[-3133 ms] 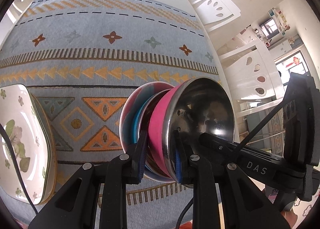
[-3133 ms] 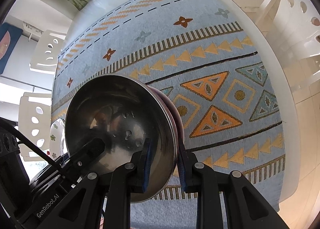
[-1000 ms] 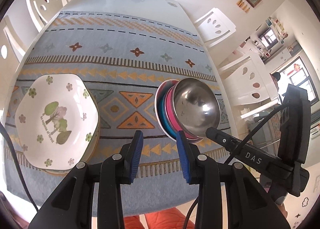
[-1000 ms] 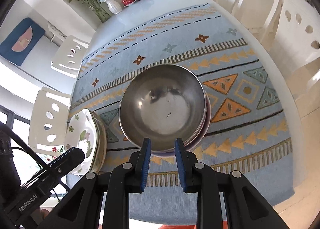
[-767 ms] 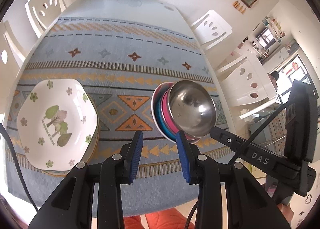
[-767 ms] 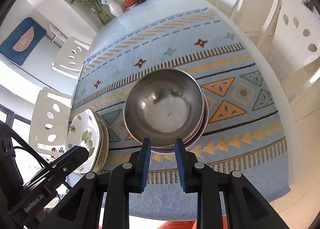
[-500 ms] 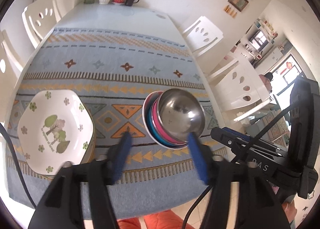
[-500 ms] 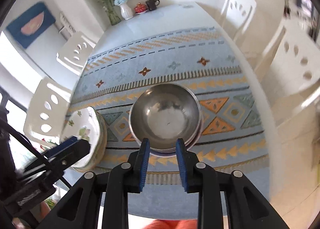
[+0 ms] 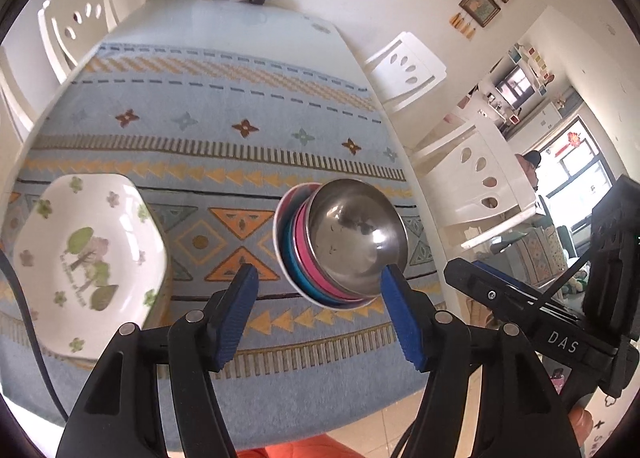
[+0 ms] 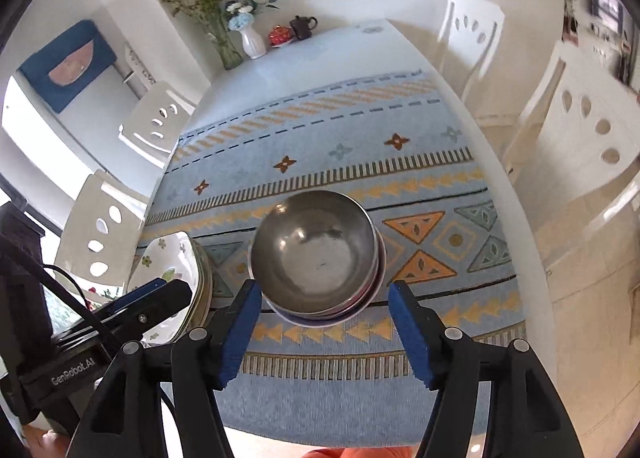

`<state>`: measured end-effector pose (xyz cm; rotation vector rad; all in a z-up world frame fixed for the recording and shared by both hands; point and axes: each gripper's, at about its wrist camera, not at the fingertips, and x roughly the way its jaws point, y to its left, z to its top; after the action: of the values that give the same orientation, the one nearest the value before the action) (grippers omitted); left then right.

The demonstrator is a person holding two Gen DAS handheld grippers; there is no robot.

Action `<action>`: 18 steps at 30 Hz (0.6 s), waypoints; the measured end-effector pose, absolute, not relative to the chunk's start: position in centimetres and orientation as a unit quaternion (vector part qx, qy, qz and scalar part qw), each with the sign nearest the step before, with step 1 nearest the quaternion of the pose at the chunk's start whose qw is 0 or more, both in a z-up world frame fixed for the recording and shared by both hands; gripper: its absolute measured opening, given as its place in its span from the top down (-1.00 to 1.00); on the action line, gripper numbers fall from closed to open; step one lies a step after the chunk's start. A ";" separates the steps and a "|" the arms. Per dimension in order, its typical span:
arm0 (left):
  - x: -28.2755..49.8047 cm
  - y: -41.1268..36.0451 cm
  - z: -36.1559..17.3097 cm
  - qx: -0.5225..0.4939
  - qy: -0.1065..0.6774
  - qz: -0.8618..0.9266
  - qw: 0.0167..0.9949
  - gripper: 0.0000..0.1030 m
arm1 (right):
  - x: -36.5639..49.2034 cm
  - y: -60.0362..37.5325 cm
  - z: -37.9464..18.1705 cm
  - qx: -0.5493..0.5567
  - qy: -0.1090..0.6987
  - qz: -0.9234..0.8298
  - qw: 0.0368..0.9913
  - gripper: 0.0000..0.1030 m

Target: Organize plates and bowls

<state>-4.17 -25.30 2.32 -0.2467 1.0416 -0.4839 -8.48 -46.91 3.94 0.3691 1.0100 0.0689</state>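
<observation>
The nested stack of bowls, a shiny steel bowl [image 9: 357,246] on pink, blue and white ones, stands alone on the patterned blue cloth of the surface [image 9: 224,113], just beside the pile of white hexagonal flowered plates [image 9: 86,262], like with like. The left gripper [image 9: 320,312] is spread wide and empty; the right gripper [image 10: 326,328] is opening, with nothing between its pads. A second ago both were narrower and nearer the stack.
</observation>
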 end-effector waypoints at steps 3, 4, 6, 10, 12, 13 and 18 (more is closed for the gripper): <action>-3.0 -25.8 0.5 -0.121 0.503 -0.225 0.826 -0.20 | -7.6 -48.5 1.8 0.211 0.489 0.034 0.846 -0.25; -2.6 -26.0 -0.2 -0.126 0.509 -0.224 0.821 -0.19 | -7.2 -49.0 1.0 0.221 0.494 0.037 0.840 -0.25; -2.0 -26.3 -1.5 -0.140 0.519 -0.226 0.812 -0.19 | -6.4 -49.7 -0.7 0.238 0.507 0.044 0.827 -0.25; -1.5 -27.2 -3.3 -0.144 0.527 -0.223 0.807 -0.19 | -5.2 -50.4 -3.4 0.259 0.526 0.045 0.809 -0.25; -1.1 -27.3 -4.2 -0.151 0.534 -0.218 0.803 -0.19 | -4.8 -50.6 -4.3 0.268 0.531 0.048 0.803 -0.25; -0.9 -27.3 -4.7 -0.156 0.537 -0.216 0.800 -0.19 | -4.6 -50.6 -4.9 0.275 0.533 0.051 0.799 -0.25; 0.8 -26.8 -5.7 -0.168 0.537 -0.219 0.797 -0.19 | -4.0 -50.7 -7.5 0.321 0.537 0.060 0.778 -0.25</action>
<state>0.76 -26.79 -5.75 -0.3600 1.1539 -0.4703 -4.00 -50.74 -7.55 0.6946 1.1604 0.1297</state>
